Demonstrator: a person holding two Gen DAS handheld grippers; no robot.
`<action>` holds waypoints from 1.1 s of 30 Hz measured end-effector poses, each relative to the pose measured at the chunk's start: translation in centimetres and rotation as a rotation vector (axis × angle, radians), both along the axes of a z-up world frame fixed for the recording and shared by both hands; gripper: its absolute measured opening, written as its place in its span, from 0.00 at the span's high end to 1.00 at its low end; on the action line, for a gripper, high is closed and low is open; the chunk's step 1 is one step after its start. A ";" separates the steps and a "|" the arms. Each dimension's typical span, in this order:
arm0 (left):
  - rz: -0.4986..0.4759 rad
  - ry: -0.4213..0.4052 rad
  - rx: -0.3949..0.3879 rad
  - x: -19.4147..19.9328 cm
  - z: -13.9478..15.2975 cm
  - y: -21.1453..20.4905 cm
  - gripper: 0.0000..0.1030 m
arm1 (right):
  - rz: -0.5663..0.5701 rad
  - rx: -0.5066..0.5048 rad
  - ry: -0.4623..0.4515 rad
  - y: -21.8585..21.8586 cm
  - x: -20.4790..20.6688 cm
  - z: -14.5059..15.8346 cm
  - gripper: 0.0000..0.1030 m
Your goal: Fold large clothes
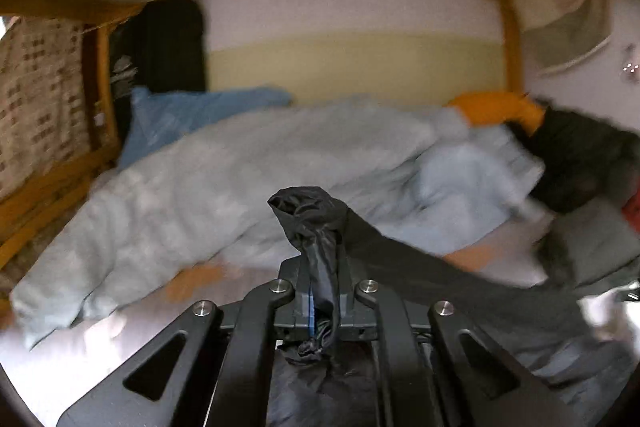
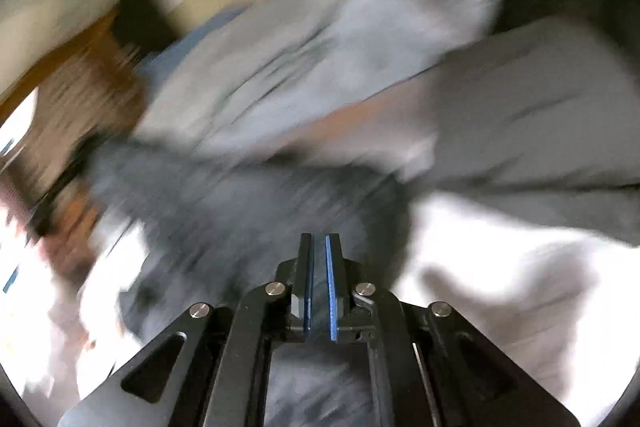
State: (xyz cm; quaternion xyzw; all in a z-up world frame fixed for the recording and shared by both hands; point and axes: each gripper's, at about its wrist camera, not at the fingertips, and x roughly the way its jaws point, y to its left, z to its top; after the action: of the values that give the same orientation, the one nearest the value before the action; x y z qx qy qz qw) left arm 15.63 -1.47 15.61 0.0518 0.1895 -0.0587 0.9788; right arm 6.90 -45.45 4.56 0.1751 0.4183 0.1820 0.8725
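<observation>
We record home bedroom: wooden bed frame [image 1: 510, 39] at 12 o'clock, pale duvet [image 1: 200, 179] centre, clothes heap [image 1: 576, 163] at 3 o'clock.

Right wrist view motion-blurred; dark garment [image 2: 248, 195] indistinct.

We see a black garment [image 1: 316, 227] against a pale grey-blue quilt [image 1: 224, 179] with faint lighter patches. Behind it lies a sky-blue cloth [image 1: 180, 111], and to the right an orange cloth [image 1: 500, 107] beside a black jacket [image 1: 576, 155]. The bed frame [image 1: 510, 27] is honey-brown wood. A beige curtain [image 1: 36, 99] carries a brown check. The wall [image 1: 348, 31] shows white over a cream band. The pads [image 2: 330, 287] are blue on black jaws, over blurred dark-grey fabric [image 2: 240, 195] and a white sheet [image 2: 500, 267].
</observation>
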 end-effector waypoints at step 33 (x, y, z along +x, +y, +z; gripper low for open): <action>0.026 0.267 0.003 -1.6 -9.7 3.7 0.43 | -0.067 -0.426 0.241 6.1 5.8 -7.7 0.94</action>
State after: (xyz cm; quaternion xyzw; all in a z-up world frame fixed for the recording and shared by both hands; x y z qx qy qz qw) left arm 13.99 2.24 5.95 0.0426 0.3186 -0.0522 0.9455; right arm 12.68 -39.39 -3.11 0.0215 0.5424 0.0386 0.8390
